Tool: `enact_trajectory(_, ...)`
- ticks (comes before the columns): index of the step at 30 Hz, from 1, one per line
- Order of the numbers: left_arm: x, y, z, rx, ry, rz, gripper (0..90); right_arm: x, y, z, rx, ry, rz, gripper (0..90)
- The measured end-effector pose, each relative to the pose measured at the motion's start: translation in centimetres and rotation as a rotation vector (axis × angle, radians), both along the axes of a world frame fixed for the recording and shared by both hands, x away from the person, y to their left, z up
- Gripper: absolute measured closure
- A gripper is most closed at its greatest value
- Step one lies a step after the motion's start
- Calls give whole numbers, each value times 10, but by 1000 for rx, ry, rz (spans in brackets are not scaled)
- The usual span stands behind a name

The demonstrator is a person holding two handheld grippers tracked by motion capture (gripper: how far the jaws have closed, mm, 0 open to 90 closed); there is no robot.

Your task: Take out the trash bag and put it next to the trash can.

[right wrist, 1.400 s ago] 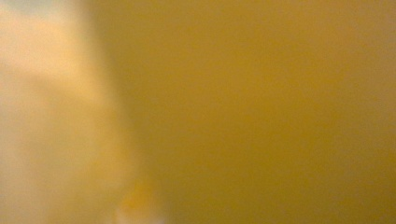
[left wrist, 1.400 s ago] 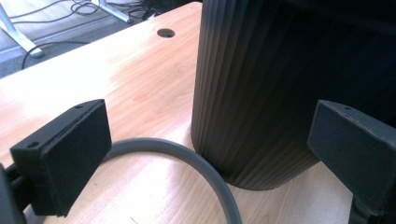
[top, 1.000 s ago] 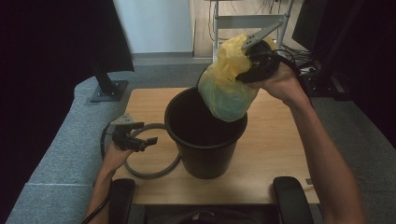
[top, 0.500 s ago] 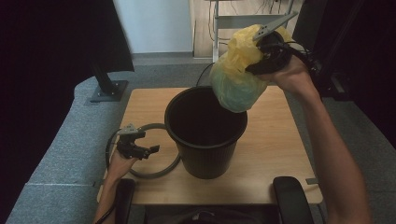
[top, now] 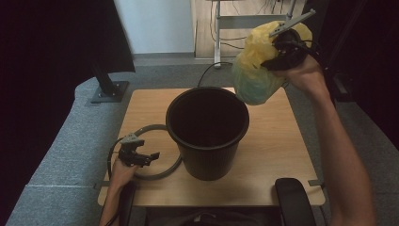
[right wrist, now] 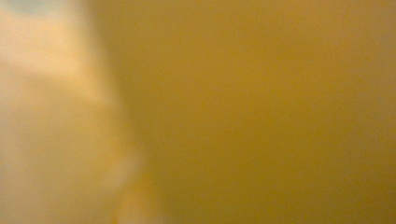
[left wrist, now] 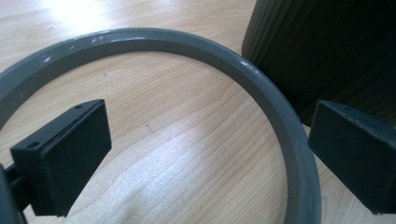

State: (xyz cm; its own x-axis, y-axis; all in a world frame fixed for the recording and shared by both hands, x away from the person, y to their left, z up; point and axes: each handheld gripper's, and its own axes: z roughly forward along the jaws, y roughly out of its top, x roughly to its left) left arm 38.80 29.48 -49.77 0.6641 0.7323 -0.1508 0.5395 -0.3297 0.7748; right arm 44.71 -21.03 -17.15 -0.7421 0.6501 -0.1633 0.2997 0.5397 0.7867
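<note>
High view first: the crumpled yellow plastic bag [top: 256, 70], greenish toward its bottom, hangs in the air above the bench's far right corner, just beyond and to the right of the round black plastic bin [top: 207, 132] that stands mid-bench. Its long axis runs from the bunched top by the hand down and leftward toward the bin's rim, so the bag's lower end sits closest to the bin's open mouth, apart from it as far as I can tell. The right gripper [top: 282, 49] is raised with the hand at the bag's top; the bag hangs from it, so I judge it clamped on the gathered plastic, though its jaws are hidden in the folds. In the right gripper view, blurred yellow plastic bag [right wrist: 233, 112] lies pressed right up to the lens, which fits that grip.

The right hand is plainly the nearer one to the bag. The left gripper [top: 141, 157] rests low near the bench's near left corner, well apart from the bag, jaws spread wide and holding nothing. In the left gripper view those jaws straddle the arc of a grey plastic ring [left wrist: 275, 107] lying flat on the wooden bench [left wrist: 163, 140], with the ribbed wall of the black bin [left wrist: 327, 51] just beside the ring.
</note>
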Motion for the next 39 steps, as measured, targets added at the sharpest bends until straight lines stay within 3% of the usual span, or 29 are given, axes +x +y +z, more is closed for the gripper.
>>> enact_trajectory(7,-2,3,-10,41,8,23,0,8,-19,-18,8,3,-84,743)
enact_trajectory(15,-4,3,-14,21,10,32,0,14,-37,-44,21,15,-148,744)
enact_trajectory(20,-5,6,-14,18,-18,58,0,18,-46,-70,27,36,-175,743)
enact_trajectory(27,1,8,-17,21,4,69,0,24,-55,-108,46,64,-203,743)
enact_trajectory(39,9,8,-23,138,18,132,0,32,-55,-183,54,98,-239,738)
